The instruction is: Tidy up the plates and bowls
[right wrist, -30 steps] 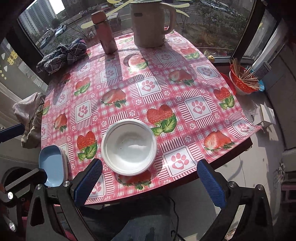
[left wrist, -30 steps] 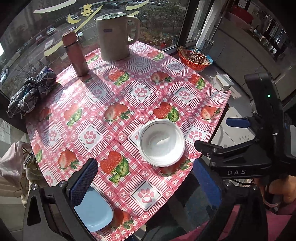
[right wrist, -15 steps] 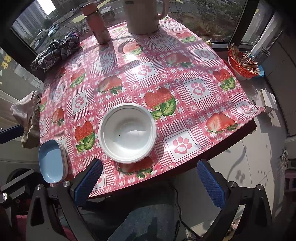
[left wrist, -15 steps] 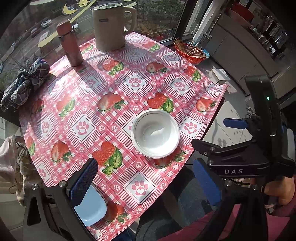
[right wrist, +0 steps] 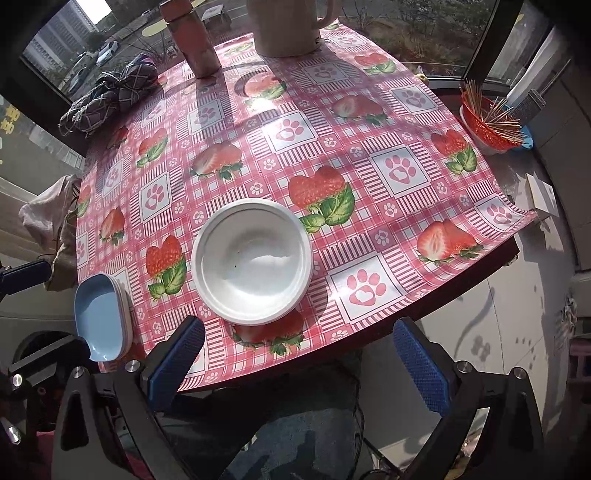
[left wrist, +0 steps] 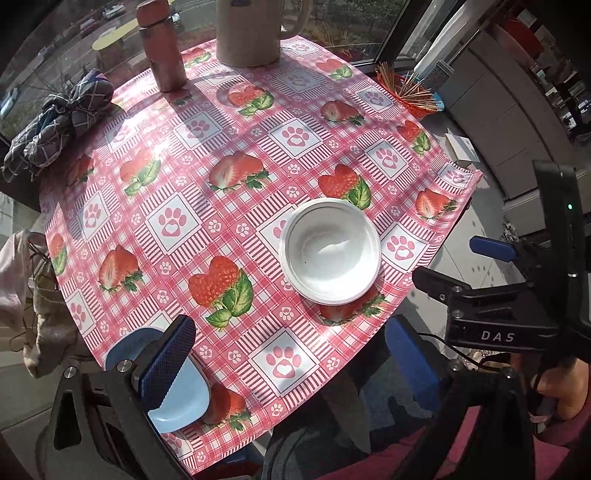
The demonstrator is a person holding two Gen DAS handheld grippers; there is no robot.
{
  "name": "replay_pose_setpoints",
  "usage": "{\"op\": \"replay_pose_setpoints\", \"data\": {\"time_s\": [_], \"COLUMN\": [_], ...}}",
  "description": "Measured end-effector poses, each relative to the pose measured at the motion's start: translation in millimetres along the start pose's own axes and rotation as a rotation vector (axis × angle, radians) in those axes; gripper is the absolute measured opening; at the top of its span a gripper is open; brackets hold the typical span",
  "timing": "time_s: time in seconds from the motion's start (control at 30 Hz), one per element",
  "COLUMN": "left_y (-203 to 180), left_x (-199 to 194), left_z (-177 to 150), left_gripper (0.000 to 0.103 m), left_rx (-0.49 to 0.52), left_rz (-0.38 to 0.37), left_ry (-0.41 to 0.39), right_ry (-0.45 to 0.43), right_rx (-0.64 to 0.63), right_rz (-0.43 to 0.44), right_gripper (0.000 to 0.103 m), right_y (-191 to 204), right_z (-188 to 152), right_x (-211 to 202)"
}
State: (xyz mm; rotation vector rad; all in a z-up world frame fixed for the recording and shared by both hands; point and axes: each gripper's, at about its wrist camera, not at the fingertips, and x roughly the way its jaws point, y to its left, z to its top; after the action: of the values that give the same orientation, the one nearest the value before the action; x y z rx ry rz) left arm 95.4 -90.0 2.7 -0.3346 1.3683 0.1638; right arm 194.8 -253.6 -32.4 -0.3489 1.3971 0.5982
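Bowl point(right wrist: 253, 264) first: you are looking at a white one sitting upright near the front edge of the surface point(right wrist: 369, 155), at about 12 o'clock just ahead of your right hand-held gripper point(right wrist: 297, 363). That gripper is hanging wide apart, clear of the bowl and gripping nothing, its blue pads point(right wrist: 421, 363) floating over the near edge. In the left wrist view the same bowl point(left wrist: 330, 251) is lying toward 1 o'clock, well apart from your left hand-held gripper point(left wrist: 291, 363), which is also spreading wide and carrying nothing. A light blue dish point(left wrist: 177, 395) is resting at the near left edge of the surface, right behind the left pad point(left wrist: 168, 365) at about 9 o'clock; whether the pad is touching it, you cannot tell. From the right wrist it is showing at 9 o'clock point(right wrist: 99, 321). At the far side, around 12 o'clock, a cream jug point(left wrist: 255, 33) and a brown flask point(left wrist: 162, 48) are standing upright, with a checked cloth bundle point(left wrist: 59, 122) lying at 10 o'clock. A red basket of sticks point(right wrist: 487, 125) is sitting off the surface at 2 o'clock.
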Motion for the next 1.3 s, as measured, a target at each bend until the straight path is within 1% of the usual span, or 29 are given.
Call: {"op": "replay_pose_setpoints", "data": {"time_s": [0.1,0.13,0.37,0.47,0.63,0.77,0.97,1.13,1.3], "left_y": [5.7,7.0,5.4,3.9,-3.3,-9.7,-20.1,-24.3,-19.2], "left_x": [10.9,14.7,39.9,50.2,64.4,75.7,91.7,103.8,111.4], "left_z": [5.9,7.2,10.2,11.5,16.3,21.5,31.0,37.1,36.1], "left_gripper": [0.103,0.103,0.103,0.103,0.103,0.103,0.103,0.103,0.103], "left_rx": [-0.032,-0.042,-0.060,-0.069,-0.056,-0.051,-0.070,-0.104,-0.154], "left_rz": [0.062,0.072,0.117,0.124,0.153,0.159,0.148,0.140,0.152], "left_ry": [0.011,0.017,0.074,0.100,0.114,0.121,0.126,0.130,0.132], "right_ry": [0.004,0.011,0.082,0.107,0.140,0.156,0.193,0.233,0.270], "right_rx": [0.013,0.019,0.068,0.061,0.038,0.026,0.025,0.014,-0.018], "right_rz": [-0.008,-0.008,-0.009,-0.007,-0.003,-0.004,0.002,0.001,-0.001], "right_gripper": [0.103,0.103,0.103,0.103,0.103,0.103,0.103,0.103,0.103], "right_y": [-9.5,-12.6,-35.3,-39.0,-42.1,-45.8,-56.1,-59.8,-58.1], "right_z": [4.9,5.4,7.7,9.1,11.6,17.1,21.7,24.8,29.6], "right_x": [2.2,4.2,25.4,33.8,44.8,50.7,61.0,73.0,84.4]}}
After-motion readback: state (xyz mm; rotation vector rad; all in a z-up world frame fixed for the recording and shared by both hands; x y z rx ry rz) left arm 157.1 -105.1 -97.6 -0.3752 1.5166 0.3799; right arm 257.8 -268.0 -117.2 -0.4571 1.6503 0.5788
